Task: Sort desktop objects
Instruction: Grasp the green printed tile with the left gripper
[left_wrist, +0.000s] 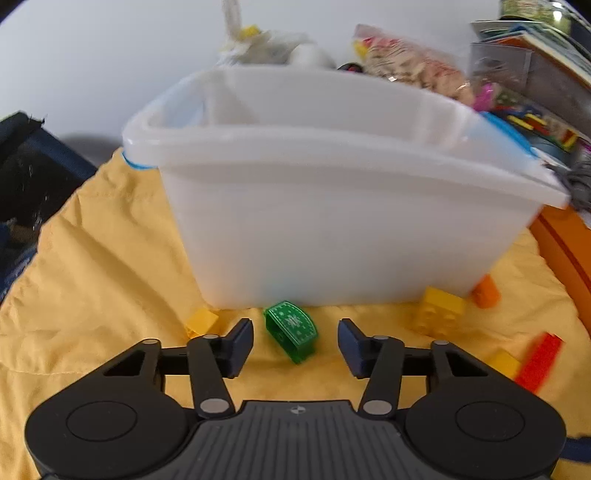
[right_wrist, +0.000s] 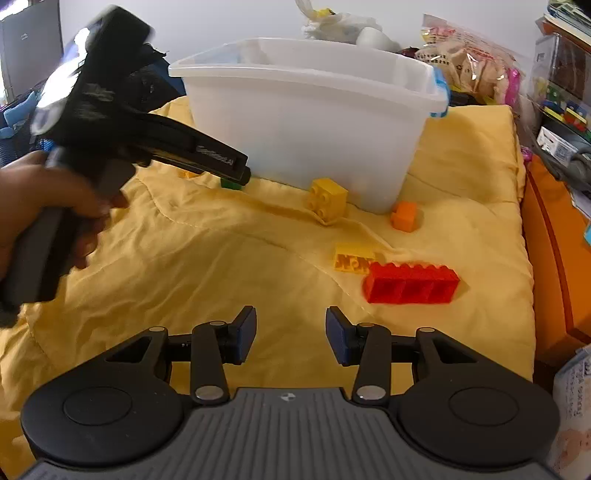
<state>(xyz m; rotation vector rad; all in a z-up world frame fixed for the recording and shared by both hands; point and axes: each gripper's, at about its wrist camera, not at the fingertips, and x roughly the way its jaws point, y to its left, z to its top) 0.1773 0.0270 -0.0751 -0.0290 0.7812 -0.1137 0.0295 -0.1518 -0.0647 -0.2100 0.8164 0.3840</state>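
White lettering on left tool (right_wrist: 242, 173) body, too blurred to read.

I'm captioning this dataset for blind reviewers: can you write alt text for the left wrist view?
The open left gripper points down at a green curved piece lying on a yellow cloth, between its fingers but untouched. Behind stands a white plastic bin, with yellow, orange and red blocks scattered near its base.

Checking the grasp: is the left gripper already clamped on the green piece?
No: the green piece lies between the open left gripper, untouched.
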